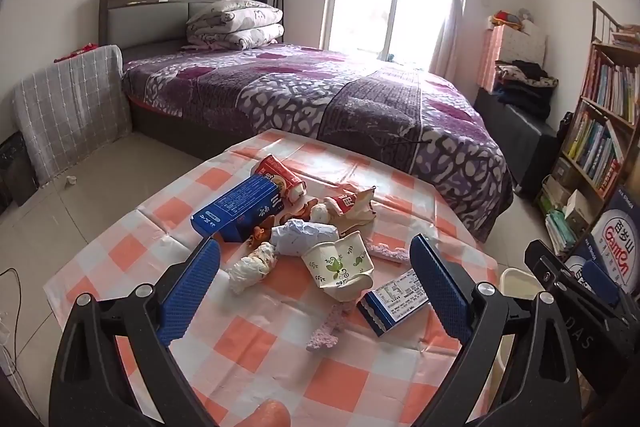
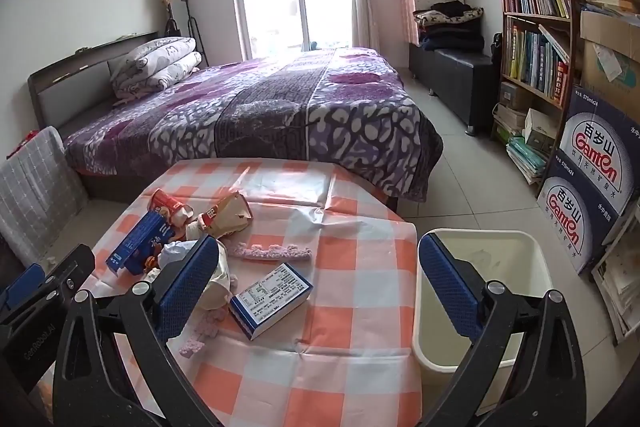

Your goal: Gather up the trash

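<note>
Two stacked boxes [image 2: 588, 187] read "Ganten" beside the bin [image 2: 536, 291]; left gripper [image 1: 316, 291] and right gripper [image 2: 320, 287] gape wide, empty.

Both my wrist cameras look forward and down past my claws; each shows the table [image 1: 168, 227] [image 2: 360, 227] and bed [image 1: 320, 87] [image 2: 280, 107] beyond.

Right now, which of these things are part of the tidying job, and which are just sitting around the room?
Job: crushed paper cup, blue carton, small blue box, tissue wad, white bin.

Just there: bed, bookshelf, water cartons.
</note>
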Tool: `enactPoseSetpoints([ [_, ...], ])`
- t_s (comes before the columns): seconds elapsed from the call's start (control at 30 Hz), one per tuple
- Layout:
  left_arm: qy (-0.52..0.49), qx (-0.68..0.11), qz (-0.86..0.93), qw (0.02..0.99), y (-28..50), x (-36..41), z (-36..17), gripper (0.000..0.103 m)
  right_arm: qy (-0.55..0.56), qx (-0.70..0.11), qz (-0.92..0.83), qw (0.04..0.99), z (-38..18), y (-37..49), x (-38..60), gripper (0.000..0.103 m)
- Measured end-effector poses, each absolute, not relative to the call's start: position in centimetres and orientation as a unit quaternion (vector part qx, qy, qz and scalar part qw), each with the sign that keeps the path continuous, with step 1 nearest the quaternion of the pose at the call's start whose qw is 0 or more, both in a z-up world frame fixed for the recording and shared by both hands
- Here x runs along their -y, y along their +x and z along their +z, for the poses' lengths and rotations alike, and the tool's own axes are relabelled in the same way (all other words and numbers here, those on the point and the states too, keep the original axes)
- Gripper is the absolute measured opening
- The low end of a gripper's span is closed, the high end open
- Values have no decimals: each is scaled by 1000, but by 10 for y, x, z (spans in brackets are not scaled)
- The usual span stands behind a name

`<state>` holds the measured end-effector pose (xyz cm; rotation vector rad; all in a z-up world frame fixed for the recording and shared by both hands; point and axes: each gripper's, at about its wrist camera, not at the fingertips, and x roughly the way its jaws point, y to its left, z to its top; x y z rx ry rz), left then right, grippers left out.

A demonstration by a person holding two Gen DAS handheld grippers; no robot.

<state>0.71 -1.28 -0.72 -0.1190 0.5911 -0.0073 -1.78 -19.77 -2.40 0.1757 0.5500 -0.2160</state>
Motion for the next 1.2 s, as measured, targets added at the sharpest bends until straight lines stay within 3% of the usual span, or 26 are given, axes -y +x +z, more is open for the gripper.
enactPoseSetpoints([
  [1.2,-65,-321,-4,945,15,11,-25,93,89,-287,-96,949,-36,-16,200,96],
])
